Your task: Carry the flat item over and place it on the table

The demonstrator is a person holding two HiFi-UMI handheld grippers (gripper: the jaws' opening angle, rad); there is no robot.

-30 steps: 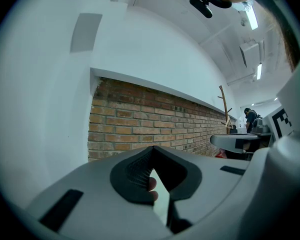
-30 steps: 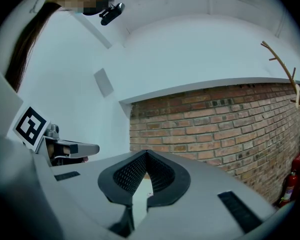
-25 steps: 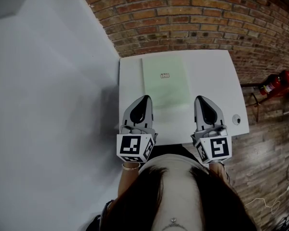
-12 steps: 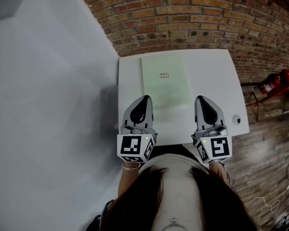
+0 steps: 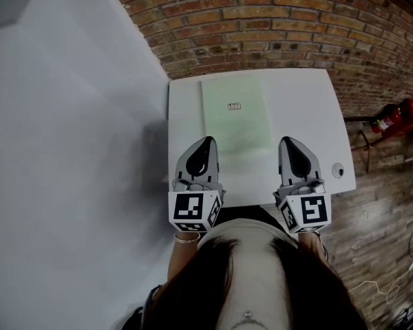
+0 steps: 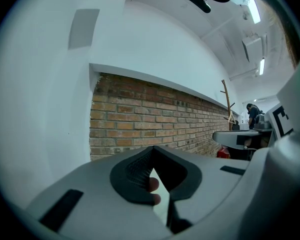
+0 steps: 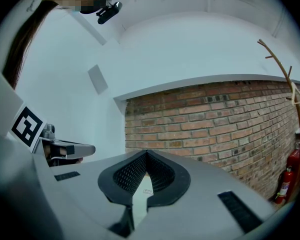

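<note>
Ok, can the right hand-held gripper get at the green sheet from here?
Probably yes. The green sheet lies bare on the table, ahead and left of the right hand-held gripper, with nothing between. Its jaws are shut, and the sheet lies flat, so catching an edge may be awkward.

White table (image 5: pixel 303 108), pale green sheet (image 5: pixel 235 119) lying flat on its left half

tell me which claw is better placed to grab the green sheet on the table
Left, narrowly. The left claw hangs over the near left corner of the green sheet; the right claw sits just off its right edge. Both are shut and empty.
</note>
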